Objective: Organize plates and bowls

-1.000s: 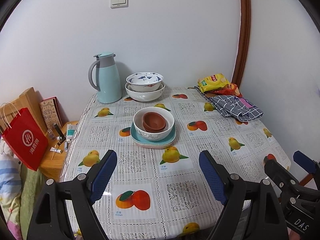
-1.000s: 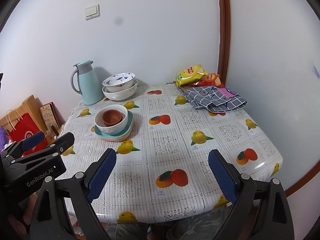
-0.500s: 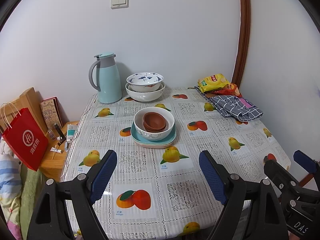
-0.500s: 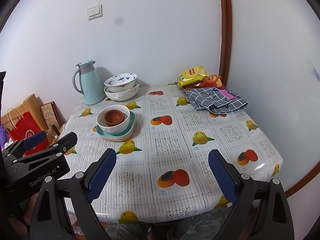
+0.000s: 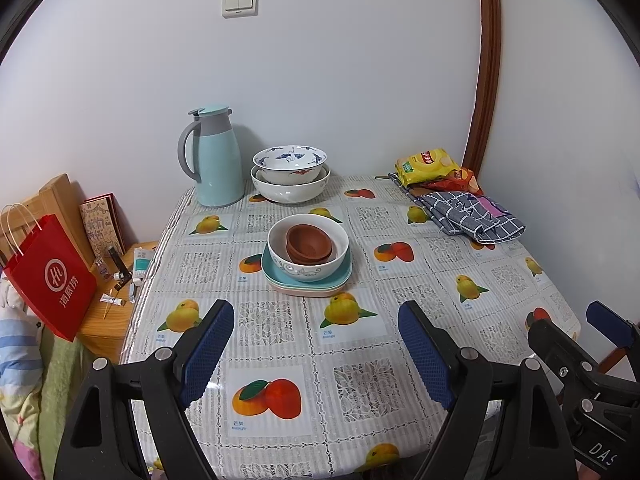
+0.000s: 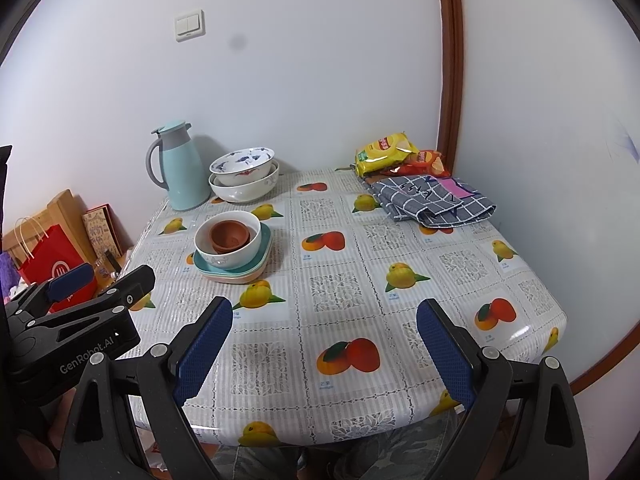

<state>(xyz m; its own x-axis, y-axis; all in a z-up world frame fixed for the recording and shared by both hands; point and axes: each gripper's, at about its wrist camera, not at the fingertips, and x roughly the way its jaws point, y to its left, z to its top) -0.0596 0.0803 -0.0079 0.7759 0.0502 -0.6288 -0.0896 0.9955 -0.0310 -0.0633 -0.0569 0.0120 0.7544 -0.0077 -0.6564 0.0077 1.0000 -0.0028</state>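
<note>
Brown bowls (image 5: 309, 243) are nested in a white bowl (image 5: 308, 254), stacked on teal and pink plates (image 5: 306, 280) mid-table (image 5: 400, 280). Two larger bowls (image 5: 290, 174) are stacked beside a teal jug (image 5: 214, 158). Left gripper (image 5: 316, 344) and right gripper (image 6: 324, 344) are held near the table's front edge, jaws apart, nothing gripped.

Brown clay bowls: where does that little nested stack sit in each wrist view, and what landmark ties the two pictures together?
Left wrist: brown clay bowls sit centre frame, inside the white bowl.
Right wrist: the stack sits left of centre, in the same bowl.
Shared landmark: the teal jug behind them, against the wall.
</note>
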